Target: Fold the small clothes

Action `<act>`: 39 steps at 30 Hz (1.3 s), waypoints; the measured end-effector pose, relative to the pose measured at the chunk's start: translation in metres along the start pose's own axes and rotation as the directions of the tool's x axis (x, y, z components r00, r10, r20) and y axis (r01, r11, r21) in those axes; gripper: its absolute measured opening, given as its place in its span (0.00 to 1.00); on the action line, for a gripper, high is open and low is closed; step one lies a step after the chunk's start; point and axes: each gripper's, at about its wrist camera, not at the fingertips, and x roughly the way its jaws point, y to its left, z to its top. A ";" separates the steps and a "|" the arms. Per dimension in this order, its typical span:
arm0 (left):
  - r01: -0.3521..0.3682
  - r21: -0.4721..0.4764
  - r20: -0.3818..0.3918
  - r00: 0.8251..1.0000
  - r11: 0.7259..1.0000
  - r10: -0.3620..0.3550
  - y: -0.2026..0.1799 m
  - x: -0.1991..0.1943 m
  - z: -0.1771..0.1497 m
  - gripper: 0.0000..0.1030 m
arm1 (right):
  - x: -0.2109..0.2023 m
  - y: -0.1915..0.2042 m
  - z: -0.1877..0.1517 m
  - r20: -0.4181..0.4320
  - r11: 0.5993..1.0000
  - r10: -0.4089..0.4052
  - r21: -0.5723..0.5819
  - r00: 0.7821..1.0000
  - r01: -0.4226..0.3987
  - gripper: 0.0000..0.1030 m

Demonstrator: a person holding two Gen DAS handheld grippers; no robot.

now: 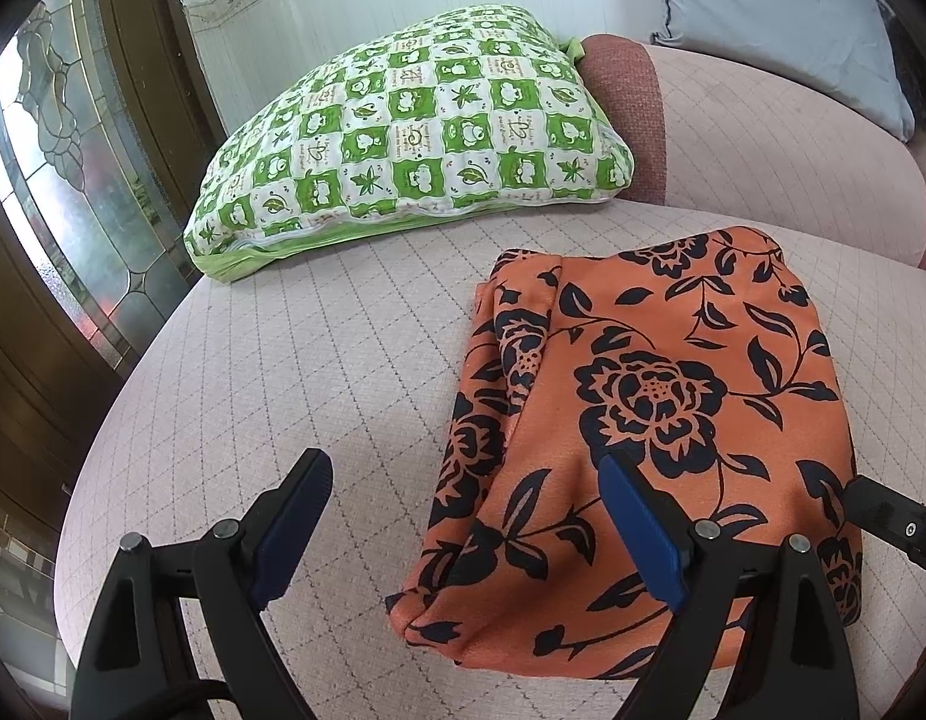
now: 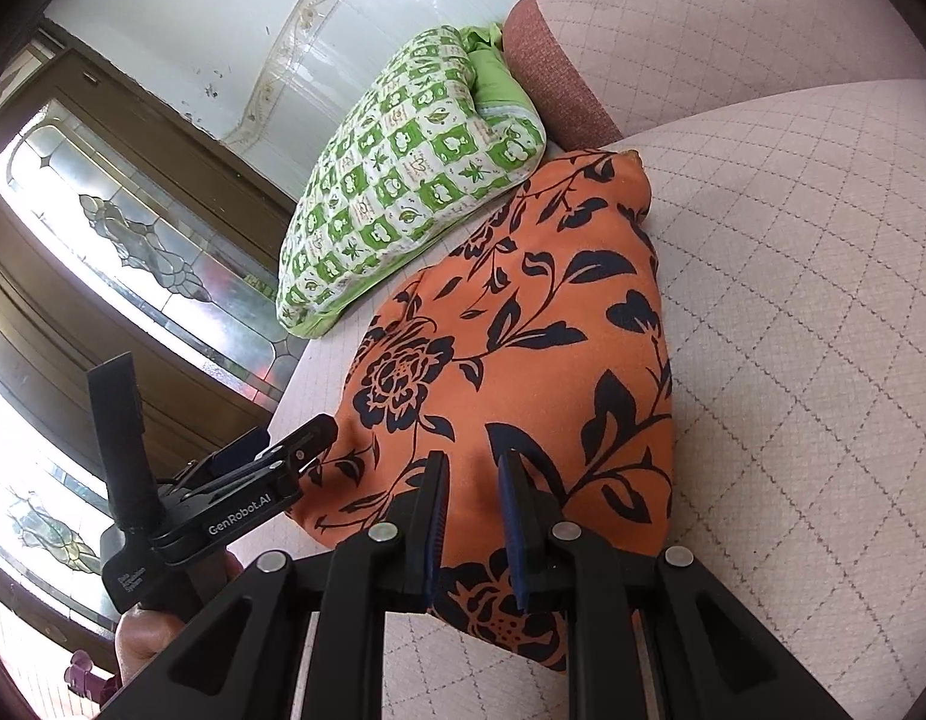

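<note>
**Orange floral garment folded on the sofa seat**

In your left wrist view, the orange garment (image 1: 649, 420) with black flowers and leaves lies folded on the seat cushion (image 1: 319, 348), toward its right side. It makes a rough rectangle, with a layered fold along its left edge and a rounded corner near you. Your left gripper (image 1: 463, 516) hangs over the near left part of the cloth with the jaws wide apart and nothing between them; the right finger is over the fabric, the left finger over bare cushion. The tip of your other gripper enters at the right edge of the picture. Behind, a green and white checked pillow (image 1: 415, 132) rests near the back left corner of the seat, and a grey-blue pillow (image 1: 781, 18) sits on top of the backrest. A stained-glass door (image 1: 61, 138) stands on the left.

In your right wrist view, the same garment (image 2: 523, 348) stretches away from you toward the checked pillow (image 2: 415, 198). Your right gripper (image 2: 475, 522) is above its near end, the jaws only narrowly apart; I cannot tell if they pinch the cloth. Your left gripper (image 2: 265, 450) is beside the garment's left edge, open. The pale cushion (image 2: 793, 330) has a diamond stitch pattern.
</note>
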 end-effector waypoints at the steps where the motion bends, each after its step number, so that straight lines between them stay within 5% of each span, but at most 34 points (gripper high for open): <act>1: -0.001 0.001 0.000 1.000 1.000 0.001 0.000 0.000 0.000 0.89 | 0.000 0.000 0.000 0.000 1.000 0.002 0.001 1.000 -0.002 0.19; 32: 0.011 0.008 0.002 1.000 1.000 -0.011 0.001 0.000 0.000 0.89 | 0.006 -0.002 -0.001 -0.014 1.000 -0.019 0.008 1.000 0.019 0.19; 39: 0.009 0.035 -0.081 0.997 0.999 -0.006 -0.001 0.019 -0.006 0.89 | 0.018 -0.006 -0.003 -0.078 0.999 -0.039 0.007 0.996 0.040 0.20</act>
